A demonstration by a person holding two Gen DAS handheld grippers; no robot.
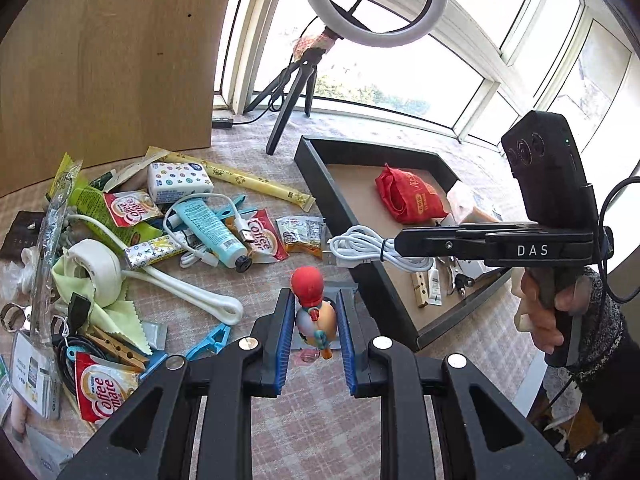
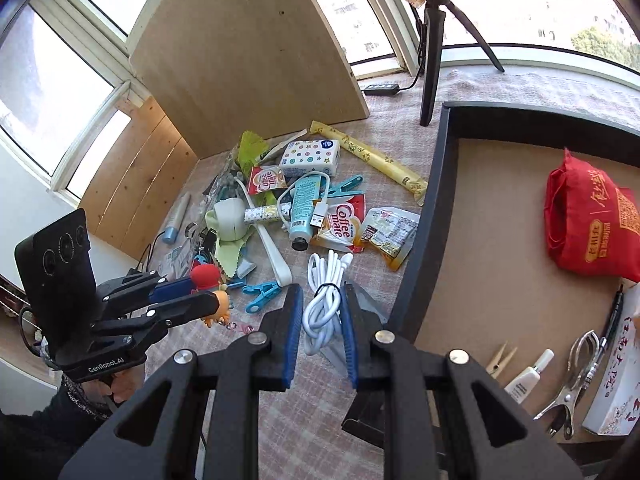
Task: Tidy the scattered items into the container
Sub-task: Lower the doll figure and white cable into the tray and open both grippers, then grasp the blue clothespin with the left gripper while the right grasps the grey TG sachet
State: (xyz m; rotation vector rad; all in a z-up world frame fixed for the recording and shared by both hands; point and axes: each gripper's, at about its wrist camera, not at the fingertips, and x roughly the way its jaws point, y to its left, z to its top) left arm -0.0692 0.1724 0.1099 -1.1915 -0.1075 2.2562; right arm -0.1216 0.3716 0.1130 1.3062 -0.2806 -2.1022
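Note:
My left gripper is shut on a small toy figure with a red cap, held above the checked cloth; the toy figure also shows in the right wrist view. My right gripper is shut on a coiled white USB cable, just left of the black tray's wall. In the left wrist view the cable hangs over the tray's near-left wall. The tray holds a red bag, a clothespin, a small tube, a metal clip and a white box.
A pile of loose items lies left of the tray: Coffee mate sachets, a blue tube, a tissue pack, a long yellow stick pack, blue pegs, a white neck fan. A ring light tripod and wooden board stand behind.

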